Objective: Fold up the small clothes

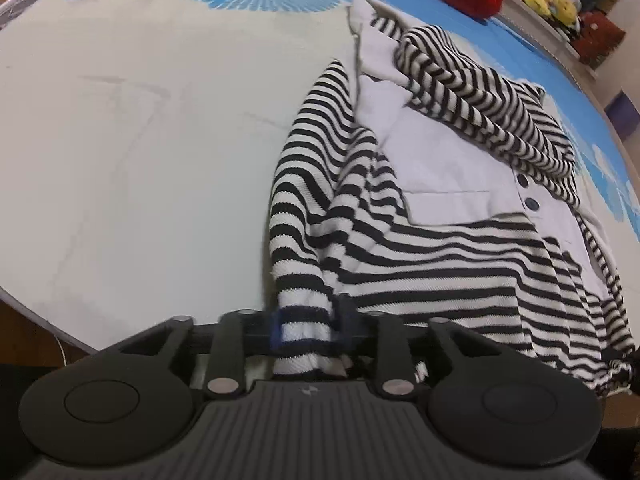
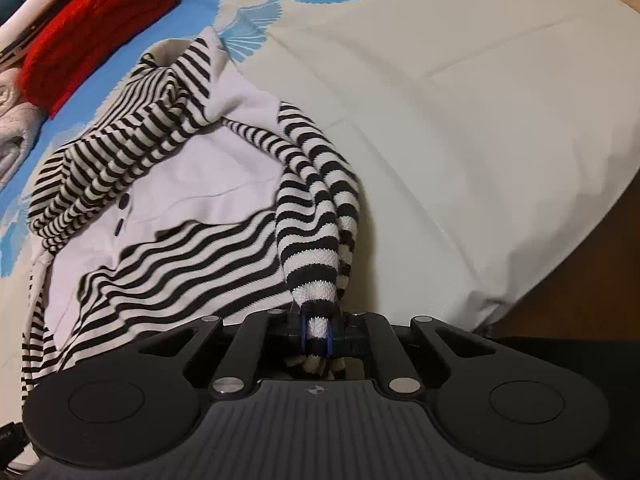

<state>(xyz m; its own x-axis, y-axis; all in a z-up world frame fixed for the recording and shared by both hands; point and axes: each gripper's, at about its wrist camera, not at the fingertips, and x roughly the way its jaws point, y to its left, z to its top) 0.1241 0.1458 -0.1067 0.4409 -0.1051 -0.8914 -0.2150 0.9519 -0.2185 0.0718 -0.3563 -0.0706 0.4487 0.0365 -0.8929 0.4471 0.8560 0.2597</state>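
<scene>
A: What is the garment like?
B: The top [image 1: 432, 240] is a knit of black and white stripes with plain white panels, a pocket and dark round buttons [image 1: 531, 203]. It lies rumpled on a smooth white sheet [image 1: 140, 160] printed with blue shells.

A: And the fingers?
B: The left gripper [image 1: 306, 330] pinches a bunched striped edge. The right gripper [image 2: 317, 334] is nearly closed, clamping a striped cuff. A red ribbed knit [image 2: 92, 28] lies beyond the top.

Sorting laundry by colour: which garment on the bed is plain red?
The folded red knit lying at the far edge of the bed; the striped top held by both grippers is black and white.
</scene>
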